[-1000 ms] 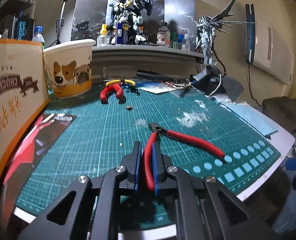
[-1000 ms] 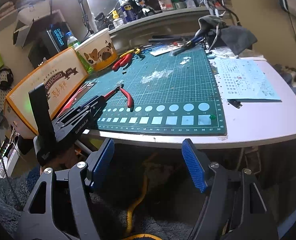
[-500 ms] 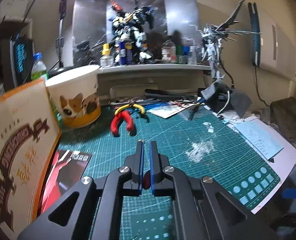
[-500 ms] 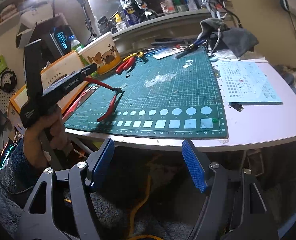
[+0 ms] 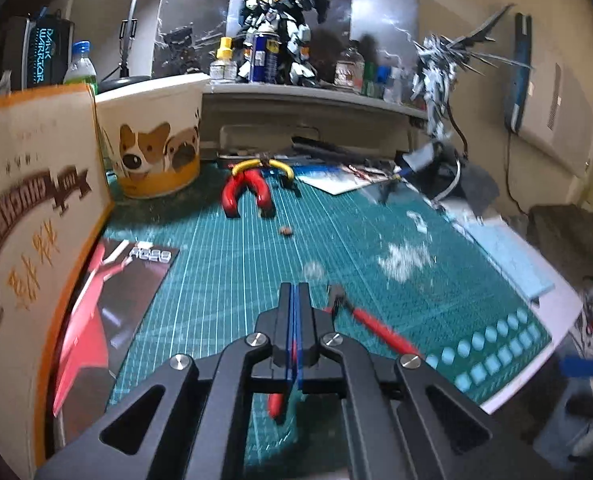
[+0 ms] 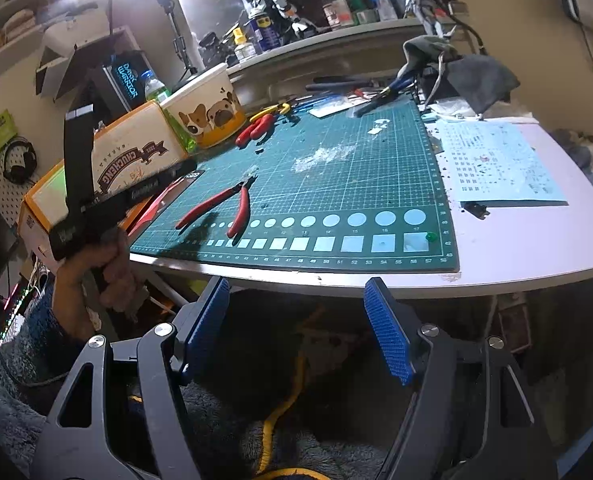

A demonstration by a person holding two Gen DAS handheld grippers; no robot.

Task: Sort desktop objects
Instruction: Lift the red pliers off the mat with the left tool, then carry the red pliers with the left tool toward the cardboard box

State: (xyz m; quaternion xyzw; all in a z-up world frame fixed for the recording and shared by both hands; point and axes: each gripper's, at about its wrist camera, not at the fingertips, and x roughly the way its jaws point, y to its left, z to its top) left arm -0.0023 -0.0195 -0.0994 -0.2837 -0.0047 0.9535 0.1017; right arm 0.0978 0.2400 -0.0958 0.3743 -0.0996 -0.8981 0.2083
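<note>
Nearest, right hand-held gripper point(image 6: 296, 328) released, blue pads wide apart, hanging below the counter point(image 6: 536, 248) edge. At the left edge, left hand-held gripper point(image 5: 295, 308) clenched with nothing between its pads, held above the green cutting mat point(image 6: 356, 184). Just beyond, red cutters point(image 6: 220, 202) flat on the mat's near left part, handles splayed. Farther back, red-handled pliers point(image 6: 256, 130) beside a dog-print tub point(image 6: 204, 116).

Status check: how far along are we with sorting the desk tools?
Done: nothing looks sorted. In hand: nothing visibly; the left gripper is shut above the red cutters, which lie on the cutting mat, and the right gripper hangs open off the desk edge. Left: the cutters, red pliers and yellow pliers by the corgi tub.
</note>
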